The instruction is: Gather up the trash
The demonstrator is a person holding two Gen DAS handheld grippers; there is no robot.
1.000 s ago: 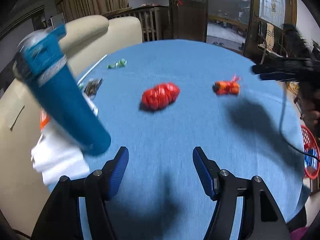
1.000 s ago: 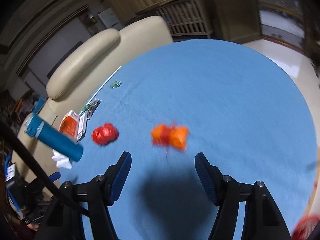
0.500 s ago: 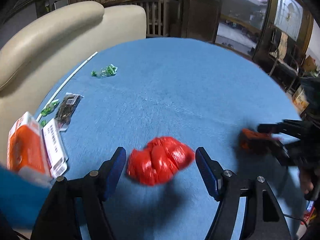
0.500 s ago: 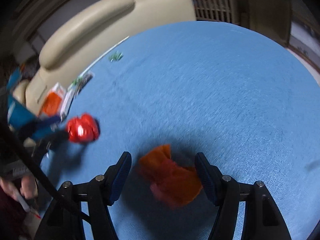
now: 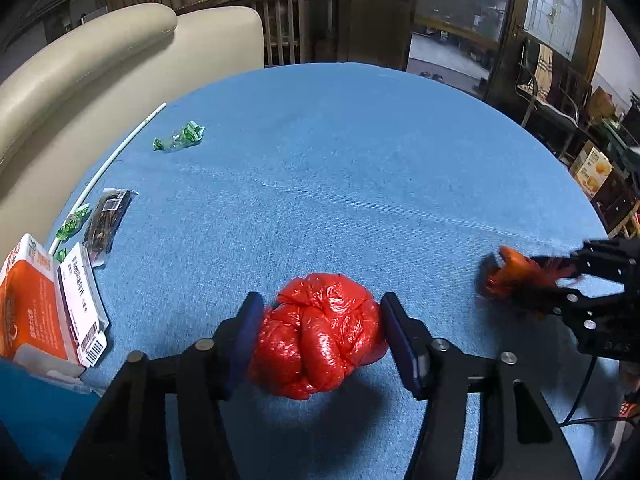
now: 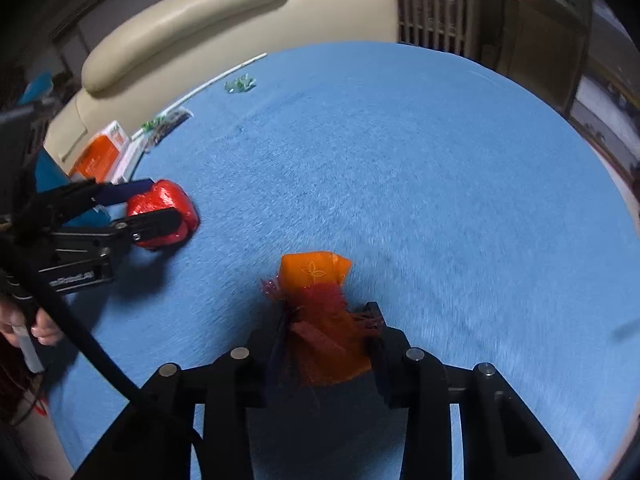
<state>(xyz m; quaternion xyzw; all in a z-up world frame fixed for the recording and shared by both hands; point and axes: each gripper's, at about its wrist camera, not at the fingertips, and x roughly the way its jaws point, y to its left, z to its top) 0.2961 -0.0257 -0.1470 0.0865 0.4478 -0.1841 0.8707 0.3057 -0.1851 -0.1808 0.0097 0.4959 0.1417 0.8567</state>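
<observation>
Beside the orange box [image 5: 30,312], an unreadable barcoded white label [image 5: 82,304]

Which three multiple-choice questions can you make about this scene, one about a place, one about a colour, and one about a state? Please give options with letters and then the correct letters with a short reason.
1. Where does the red plastic bag lie?
A. between the fingers of the left gripper
B. on the beige sofa
C. on top of the orange tissue pack

2. What colour is the cloth on the table?
A. green
B. blue
C. white

3. What is the state of the right gripper?
A. wide open over bare cloth
B. closed on the orange wrapper
C. out of sight

Answers:
1 A: in the left wrist view both pads flank the bag.
2 B: the cloth is blue in both views.
3 B: in the right wrist view the fingers press the wrapper from both sides.
</observation>
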